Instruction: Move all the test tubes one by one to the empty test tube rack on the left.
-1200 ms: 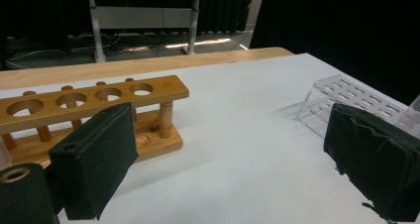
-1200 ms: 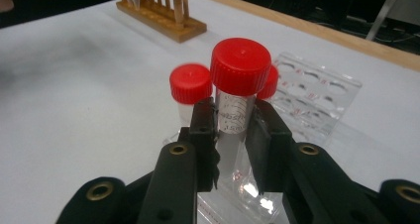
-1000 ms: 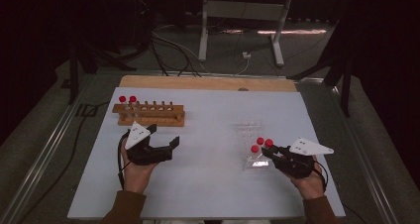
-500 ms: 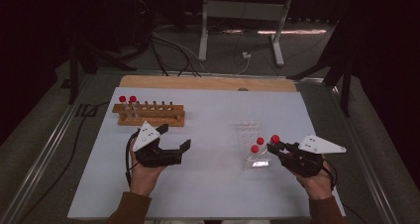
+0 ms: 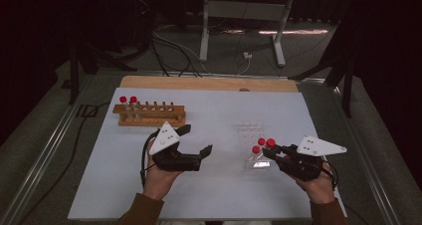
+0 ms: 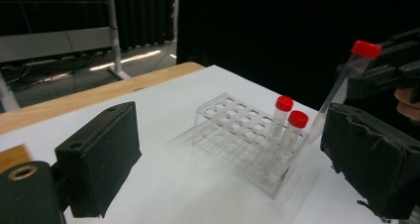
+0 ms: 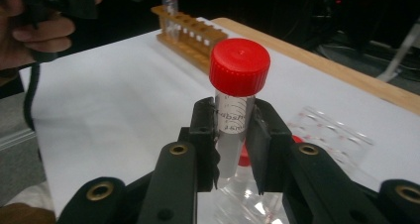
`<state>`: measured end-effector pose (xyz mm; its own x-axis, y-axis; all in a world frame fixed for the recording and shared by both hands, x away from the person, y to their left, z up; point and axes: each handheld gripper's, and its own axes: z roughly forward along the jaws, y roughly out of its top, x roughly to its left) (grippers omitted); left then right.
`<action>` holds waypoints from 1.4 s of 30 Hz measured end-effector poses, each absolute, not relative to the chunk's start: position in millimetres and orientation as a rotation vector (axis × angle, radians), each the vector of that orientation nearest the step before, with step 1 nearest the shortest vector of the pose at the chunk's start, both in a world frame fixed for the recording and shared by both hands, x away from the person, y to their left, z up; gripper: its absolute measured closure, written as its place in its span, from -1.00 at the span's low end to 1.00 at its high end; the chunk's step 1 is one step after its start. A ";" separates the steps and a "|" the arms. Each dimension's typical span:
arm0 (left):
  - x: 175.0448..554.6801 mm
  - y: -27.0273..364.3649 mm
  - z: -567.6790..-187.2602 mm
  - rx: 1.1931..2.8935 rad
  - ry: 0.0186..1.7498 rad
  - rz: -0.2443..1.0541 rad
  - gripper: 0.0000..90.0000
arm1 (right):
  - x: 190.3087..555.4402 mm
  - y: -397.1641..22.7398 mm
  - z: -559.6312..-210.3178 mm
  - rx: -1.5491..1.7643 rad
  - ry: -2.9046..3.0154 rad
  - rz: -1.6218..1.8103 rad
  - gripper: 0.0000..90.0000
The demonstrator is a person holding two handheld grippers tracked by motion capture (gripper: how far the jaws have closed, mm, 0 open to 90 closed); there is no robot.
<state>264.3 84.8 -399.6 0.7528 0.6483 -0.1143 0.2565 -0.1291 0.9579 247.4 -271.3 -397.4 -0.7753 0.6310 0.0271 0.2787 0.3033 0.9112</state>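
Observation:
My right gripper (image 5: 272, 154) (image 7: 233, 135) is shut on a clear tube with a red cap (image 5: 270, 143) (image 7: 239, 65), holding it upright just above the near right corner of a clear plastic rack (image 5: 250, 135) (image 6: 233, 130). Two more red-capped tubes (image 5: 259, 145) (image 6: 289, 122) stand in that rack's near end. My left gripper (image 5: 195, 140) (image 6: 233, 159) is wide open with nothing between its pads, hovering over the white sheet left of the clear rack. In the left gripper view the held tube (image 6: 365, 49) shows at the top right.
A wooden rack (image 5: 149, 116) (image 7: 190, 30) sits at the back left of the white sheet (image 5: 214, 195), with two red-capped tubes (image 5: 128, 100) at its left end. A wooden board edge (image 5: 209, 83) runs along the far side. Cables and a metal stand lie beyond.
My left gripper has moved right and up, away from the wooden rack toward the clear one. My right gripper has risen a little with the tube in its jaws.

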 end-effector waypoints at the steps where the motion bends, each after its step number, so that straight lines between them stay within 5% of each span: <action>1: 265.1 81.0 -399.2 1.718 0.711 0.384 -0.80 | 247.7 -268.2 -398.2 0.814 2.249 1.464 0.65; 10: 263.7 38.2 -395.7 1.776 0.599 0.357 -0.61 | 252.5 -236.8 -408.1 0.768 2.330 1.455 0.65; 21: 261.6 7.1 -396.5 1.819 0.479 0.286 0.21 | 255.0 -213.3 -413.6 0.734 2.371 1.448 0.65; 26: 264.3 6.3 -398.9 1.833 0.488 0.266 0.44 | 254.8 -211.4 -413.9 0.730 2.375 1.449 0.64; 38: 264.1 11.6 -400.8 1.822 0.497 0.263 0.59 | 255.3 -209.3 -415.9 0.721 2.370 1.469 0.62; 42: 267.7 16.4 -400.5 1.815 0.525 0.284 0.59 | 256.0 -209.6 -416.6 0.736 2.361 1.475 0.30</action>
<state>267.7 16.4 -400.5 0.8698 0.4883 -0.0707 0.2080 -0.2329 0.9500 256.0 -209.6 -416.6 -0.8375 0.5445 0.0452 0.2795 0.3558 0.8918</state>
